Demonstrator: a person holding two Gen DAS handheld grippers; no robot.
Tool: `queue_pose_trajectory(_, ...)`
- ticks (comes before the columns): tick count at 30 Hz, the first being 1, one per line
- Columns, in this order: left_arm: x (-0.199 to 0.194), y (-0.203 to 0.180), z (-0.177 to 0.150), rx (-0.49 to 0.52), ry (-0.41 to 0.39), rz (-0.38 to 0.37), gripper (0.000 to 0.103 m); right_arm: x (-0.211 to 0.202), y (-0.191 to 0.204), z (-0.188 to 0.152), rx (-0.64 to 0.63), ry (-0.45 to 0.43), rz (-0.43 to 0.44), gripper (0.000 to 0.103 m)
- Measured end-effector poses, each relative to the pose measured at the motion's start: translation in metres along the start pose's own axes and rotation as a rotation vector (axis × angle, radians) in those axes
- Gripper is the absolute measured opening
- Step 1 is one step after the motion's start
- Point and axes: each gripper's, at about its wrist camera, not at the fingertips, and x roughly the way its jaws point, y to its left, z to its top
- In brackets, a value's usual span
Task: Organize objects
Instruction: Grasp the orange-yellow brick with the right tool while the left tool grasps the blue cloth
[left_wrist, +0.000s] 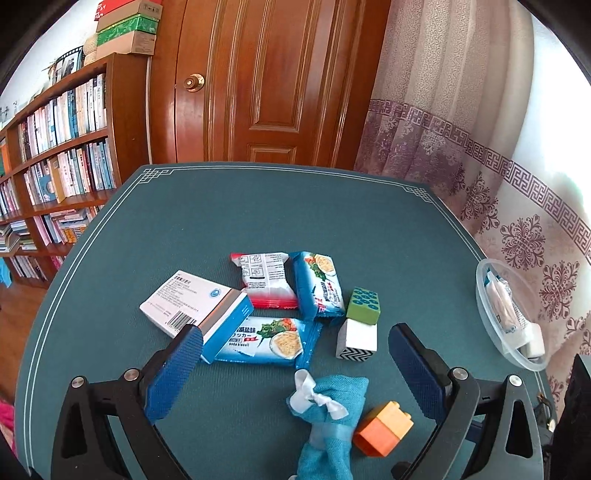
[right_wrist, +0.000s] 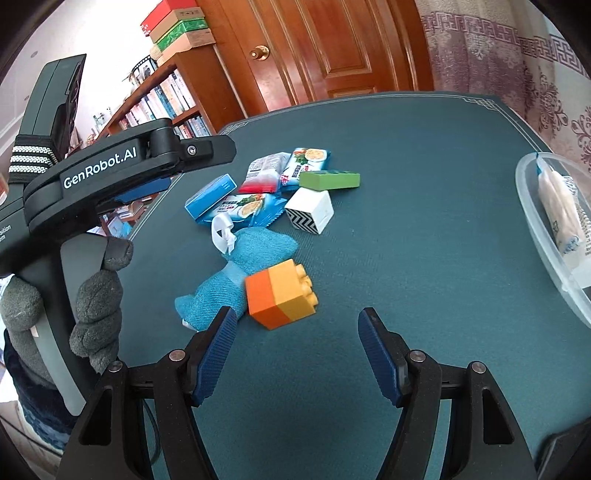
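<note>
Right gripper (right_wrist: 297, 325): jaws wide, empty, just short of the block.
Left gripper (left_wrist: 295, 349): jaws wide, empty, over the clutter.
Orange-and-yellow plastic studded block (right_wrist: 280, 293): on the green mat (right_wrist: 424, 258), touching the teal cloth pouch (right_wrist: 243, 266).
Handling: likely light, rigid, smooth; pinch its flat opposite sides.

Teal table (left_wrist: 229, 221) with white border line. Mid-table, clustered: medicine box (left_wrist: 192, 306), three snack packets (left_wrist: 264, 278), green block (left_wrist: 364, 306), white block (left_wrist: 356, 338). Nearer front edge: blue pouch (left_wrist: 328, 413), orange-yellow brick (left_wrist: 384, 430). At right edge: clear tub (left_wrist: 484, 314).
</note>
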Motion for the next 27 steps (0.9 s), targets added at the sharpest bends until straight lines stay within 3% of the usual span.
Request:
queue_pose_trajectory(8, 0.002, 0.019, -0.009, -0.035, 0.016, 0.01, 0.102, 0.029, 0.011, 0.005, -0.049, 0.017, -0.036, 0.068)
queue_pose_trajectory(15, 0.01, 0.021, -0.015, -0.036, 0.044, 0.01, 0.102, 0.033, 0.011, 0.004, -0.061, 0.012, -0.055, 0.048)
queue_pose_trajectory(27, 0.017, 0.005, -0.034, 0.024, 0.093, 0.0, 0.102, 0.015, -0.009, -0.005, -0.018, -0.003, -0.123, 0.047)
